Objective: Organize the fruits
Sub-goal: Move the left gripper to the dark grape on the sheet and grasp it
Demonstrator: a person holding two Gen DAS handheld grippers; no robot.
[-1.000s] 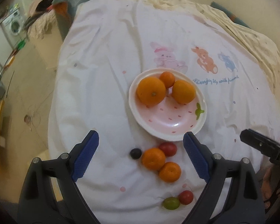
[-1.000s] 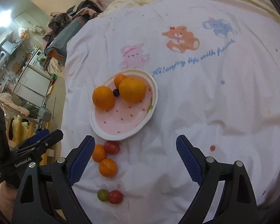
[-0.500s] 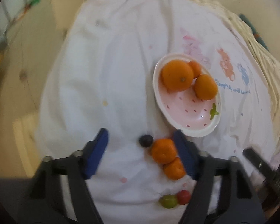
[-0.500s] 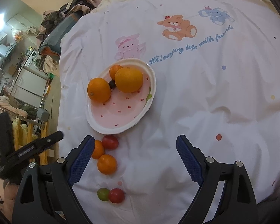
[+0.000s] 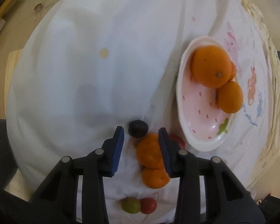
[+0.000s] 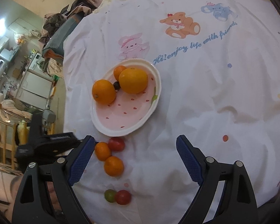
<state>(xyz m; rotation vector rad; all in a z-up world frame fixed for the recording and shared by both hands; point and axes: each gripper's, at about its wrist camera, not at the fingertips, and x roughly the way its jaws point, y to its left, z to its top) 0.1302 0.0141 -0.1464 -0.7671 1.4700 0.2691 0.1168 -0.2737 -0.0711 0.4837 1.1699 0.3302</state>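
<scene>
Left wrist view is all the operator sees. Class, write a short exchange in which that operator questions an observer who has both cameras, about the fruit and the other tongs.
Operator: My left tongs are open over a dark fruit and a mandarin. Is anything hidden among the oranges on the plate?
Observer: Yes. A second small dark fruit sits wedged between the two large oranges.
Operator: What are the right tongs doing?
Observer: The right tongs are open and empty, pointing at the white cloth beside the loose fruit.
</scene>
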